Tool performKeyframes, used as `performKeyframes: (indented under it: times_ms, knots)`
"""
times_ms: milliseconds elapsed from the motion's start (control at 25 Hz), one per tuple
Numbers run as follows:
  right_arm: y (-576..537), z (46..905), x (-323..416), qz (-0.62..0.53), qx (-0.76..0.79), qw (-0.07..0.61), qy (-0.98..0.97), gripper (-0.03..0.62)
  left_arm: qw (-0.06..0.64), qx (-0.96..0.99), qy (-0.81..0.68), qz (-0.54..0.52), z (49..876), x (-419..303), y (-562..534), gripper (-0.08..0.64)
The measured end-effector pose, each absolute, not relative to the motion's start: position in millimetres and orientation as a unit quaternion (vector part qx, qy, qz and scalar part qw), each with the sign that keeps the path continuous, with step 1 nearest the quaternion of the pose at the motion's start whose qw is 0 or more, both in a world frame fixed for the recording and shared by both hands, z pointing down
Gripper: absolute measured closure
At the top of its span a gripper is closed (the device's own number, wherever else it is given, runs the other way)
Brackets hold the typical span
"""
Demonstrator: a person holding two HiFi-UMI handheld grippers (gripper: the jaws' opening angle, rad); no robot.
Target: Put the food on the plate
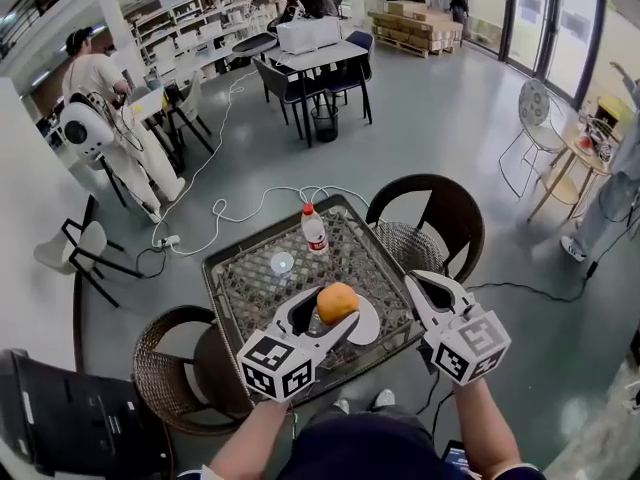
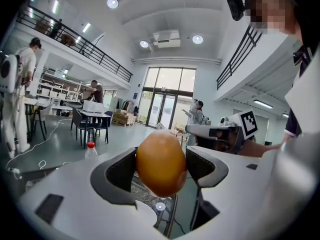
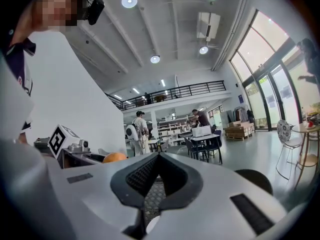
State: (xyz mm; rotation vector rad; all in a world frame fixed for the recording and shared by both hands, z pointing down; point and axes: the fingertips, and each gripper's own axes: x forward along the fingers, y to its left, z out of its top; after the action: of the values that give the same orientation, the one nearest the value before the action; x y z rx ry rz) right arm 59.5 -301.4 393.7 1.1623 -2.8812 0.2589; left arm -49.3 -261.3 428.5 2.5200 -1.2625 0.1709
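Orange (image 1: 338, 302), round and smooth-skinned, sits over the flat white plate (image 1: 368, 320) on the dark lattice-topped table (image 1: 250, 283). The left gripper (image 1: 333, 313) reaches in from the person's bare forearm at the lower edge, angled towards the table's middle, its jaws spread wide with both ribbed pads pressed on the fruit. The right gripper (image 1: 425, 286) hovers at the table's right edge, pointing forward, its jaws together and empty.
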Motion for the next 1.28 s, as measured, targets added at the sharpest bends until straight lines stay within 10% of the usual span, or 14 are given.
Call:
performKeyframes:
  times_ms: [1280]
  knots:
    - [-322, 604, 57, 0.232, 0.363, 0.162, -0.888, 0.588, 0.272, 0.824, -0.403, 0.290, 709, -38, -310, 0.244]
